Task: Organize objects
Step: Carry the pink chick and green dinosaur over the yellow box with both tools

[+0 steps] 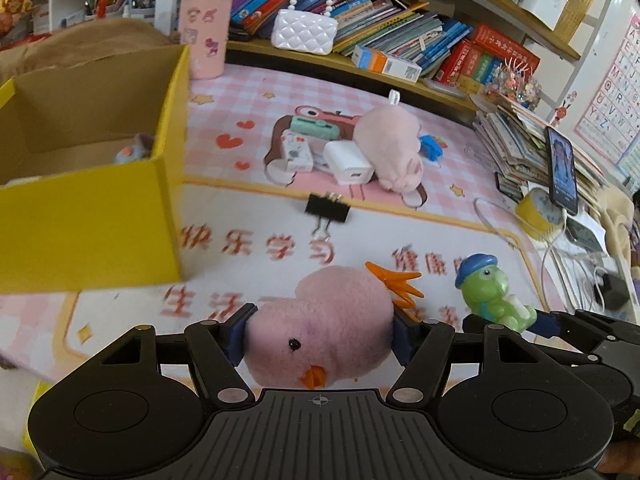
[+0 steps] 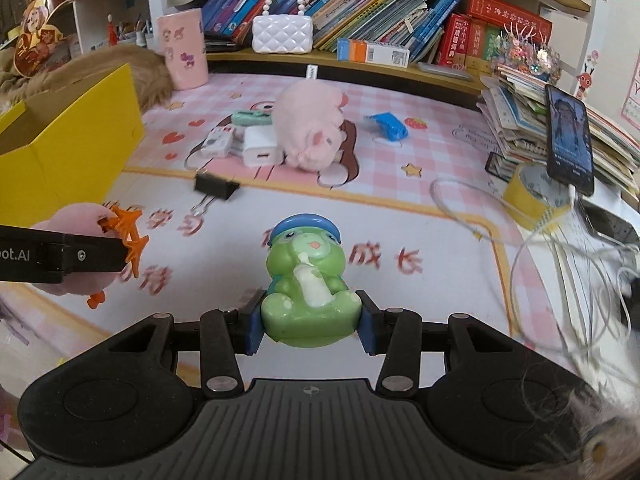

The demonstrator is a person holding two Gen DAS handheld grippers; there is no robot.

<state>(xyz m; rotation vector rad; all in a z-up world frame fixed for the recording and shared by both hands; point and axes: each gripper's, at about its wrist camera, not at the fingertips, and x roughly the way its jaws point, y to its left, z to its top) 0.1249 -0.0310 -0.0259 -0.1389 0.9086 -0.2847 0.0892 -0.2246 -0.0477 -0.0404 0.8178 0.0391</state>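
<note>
A printed desk mat [image 2: 400,216] covers the work surface, soft-looking, with a pink check field, an orange border line and red characters across its pale lower half. At its left stands an open yellow cardboard box [image 1: 92,220], square-cornered, raw brown card inside, with a small bluish object lying on its floor, too blurred to name.

Behind the mat, a wooden shelf carries a leaning row of books [image 2: 360,12] and a glossy white quilted purse [image 2: 282,34] with a bead handle; a pink cylindrical cup [image 2: 184,50] stands on the mat near the box.

In the middle of the mat lies a fluffy pink plush pig [image 2: 308,132], touching a smooth white charger block [image 2: 260,152]. Nearer is a black metal binder clip [image 2: 214,188] with wire handles.

The left gripper [image 1: 320,332] is clenched on a fuzzy pink plush duck [image 1: 320,332] with orange felt beak and splayed feet; the blue pads press into its rounded sides, holding it above the mat just beside the box.

The right gripper [image 2: 310,320] grasps a glossy green plastic dinosaur toy [image 2: 308,292], blue-capped and hugging a white bottle, its bulging base pinched between the pads, upright and facing the camera, clear of the mat.
</note>
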